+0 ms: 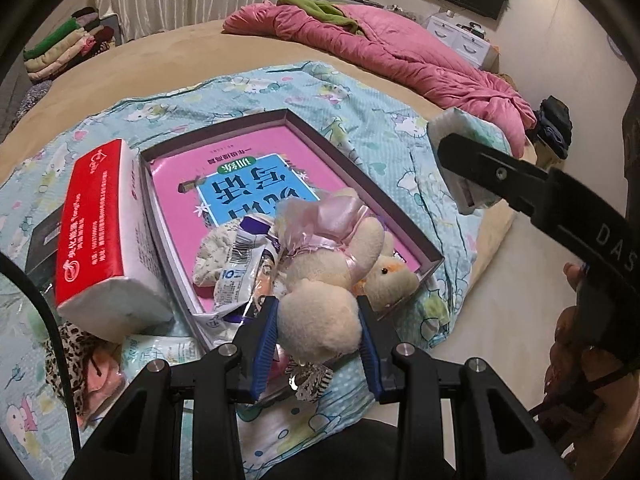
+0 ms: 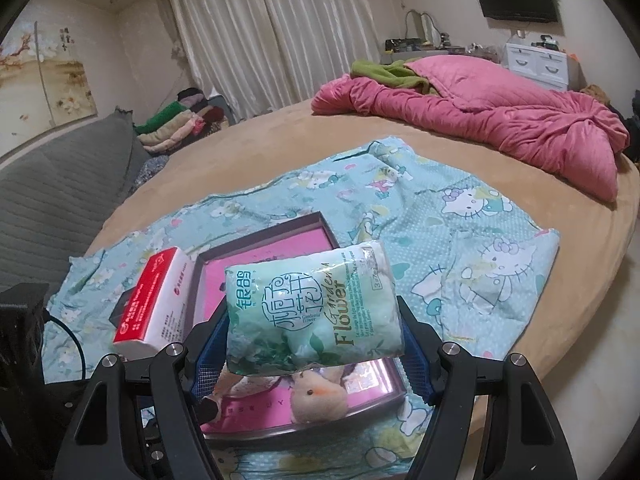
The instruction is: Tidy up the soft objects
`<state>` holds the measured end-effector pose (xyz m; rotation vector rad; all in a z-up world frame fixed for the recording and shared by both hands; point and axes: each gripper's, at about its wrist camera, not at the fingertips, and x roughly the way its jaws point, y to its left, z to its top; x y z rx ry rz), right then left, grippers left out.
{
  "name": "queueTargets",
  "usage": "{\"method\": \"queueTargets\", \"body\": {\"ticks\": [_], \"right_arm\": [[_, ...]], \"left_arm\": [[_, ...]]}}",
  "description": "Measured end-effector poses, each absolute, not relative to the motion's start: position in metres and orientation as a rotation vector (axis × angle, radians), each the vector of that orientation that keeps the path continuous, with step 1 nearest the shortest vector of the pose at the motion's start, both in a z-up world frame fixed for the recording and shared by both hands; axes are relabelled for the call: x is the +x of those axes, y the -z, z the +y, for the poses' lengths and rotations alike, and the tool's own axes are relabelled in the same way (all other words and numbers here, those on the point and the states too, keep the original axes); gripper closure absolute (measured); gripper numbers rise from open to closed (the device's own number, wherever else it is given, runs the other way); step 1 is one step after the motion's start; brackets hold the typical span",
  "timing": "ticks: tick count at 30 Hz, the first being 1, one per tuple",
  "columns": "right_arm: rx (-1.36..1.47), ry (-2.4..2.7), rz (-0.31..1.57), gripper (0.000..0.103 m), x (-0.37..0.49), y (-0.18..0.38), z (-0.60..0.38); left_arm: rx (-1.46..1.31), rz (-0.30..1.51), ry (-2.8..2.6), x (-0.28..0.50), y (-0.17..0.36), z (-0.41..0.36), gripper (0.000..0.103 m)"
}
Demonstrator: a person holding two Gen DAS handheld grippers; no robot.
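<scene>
While our left gripper [image 1: 318, 320] clamps the plush toy [image 1: 320, 316], our right gripper [image 2: 312, 332] pinches the tissue pack [image 2: 312, 312] above the box [image 2: 256, 244].

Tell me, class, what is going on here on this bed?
A person is sorting soft things with a two-finger gripper in each hand. The left gripper is shut on a cream plush toy over the near end of the shallow box, which holds a pink book and crumpled wrappers. The right gripper is shut on a green tissue pack, held above the same box. A red tissue pack leans against the box's edge.
</scene>
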<state>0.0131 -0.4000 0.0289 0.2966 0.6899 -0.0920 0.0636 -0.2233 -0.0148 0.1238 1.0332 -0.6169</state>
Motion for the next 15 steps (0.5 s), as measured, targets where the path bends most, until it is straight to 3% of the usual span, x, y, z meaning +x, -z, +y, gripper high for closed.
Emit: {"method": "queueTargets", "body": {"ticks": [15], "right_arm": [[0.313, 0.139, 0.753, 0.027, 0.023, 0.000, -0.412]], "left_arm": [[0.195, 1.062, 0.633, 0.066, 0.041, -0.237, 0.065]]}}
